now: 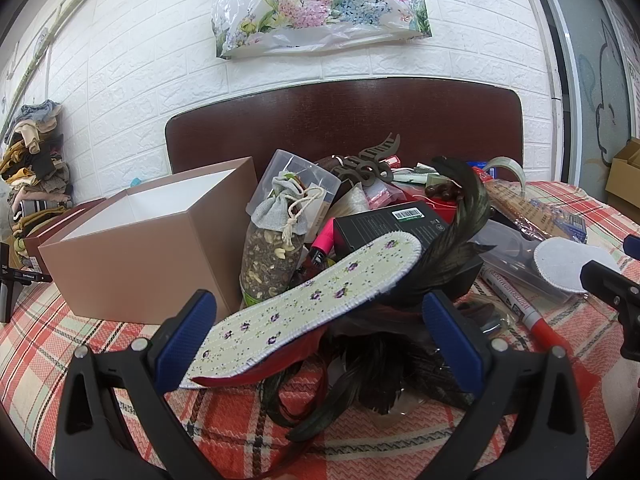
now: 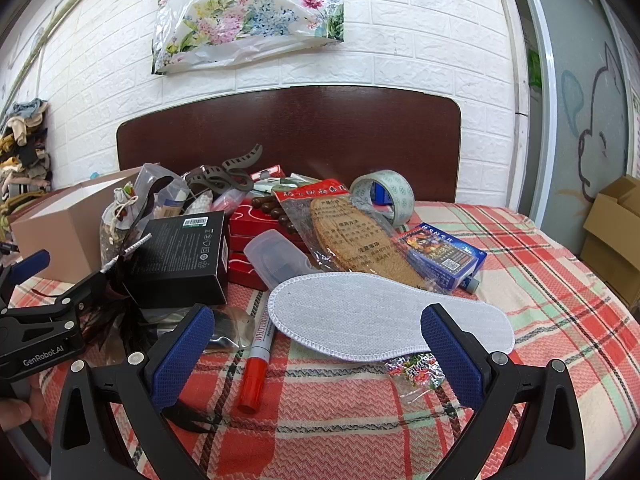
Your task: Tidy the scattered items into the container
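Observation:
An open brown box (image 1: 148,248) with a white inside stands at the left; it also shows in the right wrist view (image 2: 60,228). My left gripper (image 1: 320,332) is open, its jaws either side of a floral insole (image 1: 304,304) that lies tilted over dark feathers (image 1: 456,236). My right gripper (image 2: 316,352) is open just in front of a white insole (image 2: 384,320) lying flat on the checked cloth (image 2: 360,420). A red-capped whiteboard marker (image 2: 256,364) lies left of it. A black box (image 2: 180,256) sits behind.
The pile also holds a bag of dried herbs (image 1: 276,240), red boxes (image 2: 244,220), a packed woven insole (image 2: 352,232), a tape roll (image 2: 384,192), a blue card pack (image 2: 444,256) and a brown hair claw (image 2: 228,176). A dark headboard (image 2: 288,136) stands behind.

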A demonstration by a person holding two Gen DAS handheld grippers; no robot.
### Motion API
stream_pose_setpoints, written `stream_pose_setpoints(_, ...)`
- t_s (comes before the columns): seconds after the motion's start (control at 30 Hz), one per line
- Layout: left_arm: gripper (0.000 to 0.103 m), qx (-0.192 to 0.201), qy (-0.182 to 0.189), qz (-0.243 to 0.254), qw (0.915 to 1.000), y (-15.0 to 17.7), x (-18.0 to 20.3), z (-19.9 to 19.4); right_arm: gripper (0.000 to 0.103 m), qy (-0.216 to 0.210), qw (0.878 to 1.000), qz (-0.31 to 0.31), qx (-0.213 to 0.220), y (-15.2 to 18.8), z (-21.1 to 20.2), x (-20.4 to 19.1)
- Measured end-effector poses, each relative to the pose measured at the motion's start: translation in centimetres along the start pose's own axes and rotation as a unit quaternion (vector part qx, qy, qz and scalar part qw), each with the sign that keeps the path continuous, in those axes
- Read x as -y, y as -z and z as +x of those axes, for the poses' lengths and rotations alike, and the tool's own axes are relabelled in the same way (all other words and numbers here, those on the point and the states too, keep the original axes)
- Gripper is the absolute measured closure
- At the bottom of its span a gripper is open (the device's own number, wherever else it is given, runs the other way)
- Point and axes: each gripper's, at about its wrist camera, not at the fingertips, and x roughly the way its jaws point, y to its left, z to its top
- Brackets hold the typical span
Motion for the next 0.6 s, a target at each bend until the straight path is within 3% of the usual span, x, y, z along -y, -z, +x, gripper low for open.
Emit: stream_pose_setpoints(0.6,0.000,-0.002,0.004,0.001,1.0000,-0.03,-0.02,0.01,0.000,-0.002,1.000,0.003,-0.002,0.04,0.00,0.23)
